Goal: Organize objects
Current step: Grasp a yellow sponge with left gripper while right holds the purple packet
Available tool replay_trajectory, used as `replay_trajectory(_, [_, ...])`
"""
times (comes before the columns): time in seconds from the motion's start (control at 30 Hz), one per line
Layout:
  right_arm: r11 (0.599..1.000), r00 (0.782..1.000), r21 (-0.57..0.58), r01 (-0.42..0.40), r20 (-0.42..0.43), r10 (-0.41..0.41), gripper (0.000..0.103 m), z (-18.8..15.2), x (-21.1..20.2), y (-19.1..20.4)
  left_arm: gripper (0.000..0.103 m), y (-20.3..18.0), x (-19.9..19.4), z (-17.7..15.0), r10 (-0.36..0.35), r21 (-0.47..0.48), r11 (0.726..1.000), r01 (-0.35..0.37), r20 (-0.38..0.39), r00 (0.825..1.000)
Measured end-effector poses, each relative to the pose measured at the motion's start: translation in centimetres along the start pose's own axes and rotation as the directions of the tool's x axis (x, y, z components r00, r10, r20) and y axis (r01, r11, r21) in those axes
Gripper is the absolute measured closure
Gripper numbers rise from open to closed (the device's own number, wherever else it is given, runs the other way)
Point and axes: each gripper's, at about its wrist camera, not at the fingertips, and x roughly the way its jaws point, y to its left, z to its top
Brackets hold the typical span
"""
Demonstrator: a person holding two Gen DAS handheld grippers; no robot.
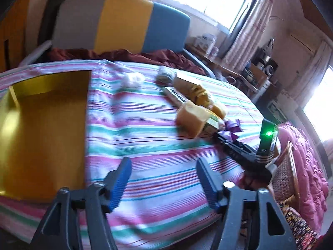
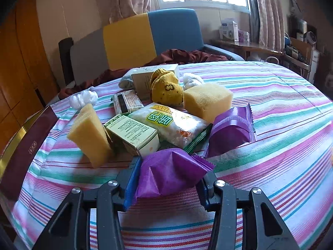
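near the bed's [image 2: 270, 104] front edge, right tongs [image 2: 168, 179] pinching a purple packet [image 2: 166, 175]; left tongs [image 1: 164, 179] spread, empty; gold box [image 1: 45, 129] at left edge looks empty, pile of sponges and cartons mid-bed unsorted — barely begun.

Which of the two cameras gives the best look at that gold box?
The left wrist view: the gold box lies open on the striped bedspread, its shiny inside filling the picture's left side. The right wrist view catches only its dark red outer wall with a gold rim at the left edge, nothing of the inside.
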Motion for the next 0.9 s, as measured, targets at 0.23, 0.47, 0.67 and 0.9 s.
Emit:
replay_trajectory(0.23, [1.000,1.000,-0.001,-0.003,0.013,0.003,0.054,-0.2,0.2,0.0,0.031,-3.5,4.3,3.2,-0.018,0.044,0.999,0.019,-0.028,0.999])
replay_trajectory(0.47, [1.000,1.000,-0.001,-0.004,0.023,0.004,0.053,-0.4,0.2,-0.1,0.031,-5.9,11.2,7.1,0.005,0.042,0.999,-0.003,-0.054,0.999])
replay_trajectory(0.67, [1.000,0.999,0.002,-0.009,0.032,0.009,0.053,-0.6,0.1,-0.2,0.030,-3.2,12.8,6.0,-0.016,-0.034,0.999,0.013,-0.088,0.996])
replay_trajectory(0.9, [1.000,0.999,0.014,-0.021,0.042,0.021,0.053,-0.6,0.2,-0.3,0.032,0.6,8.3,2.7,0.057,-0.125,0.991,-0.057,-0.006,0.998])
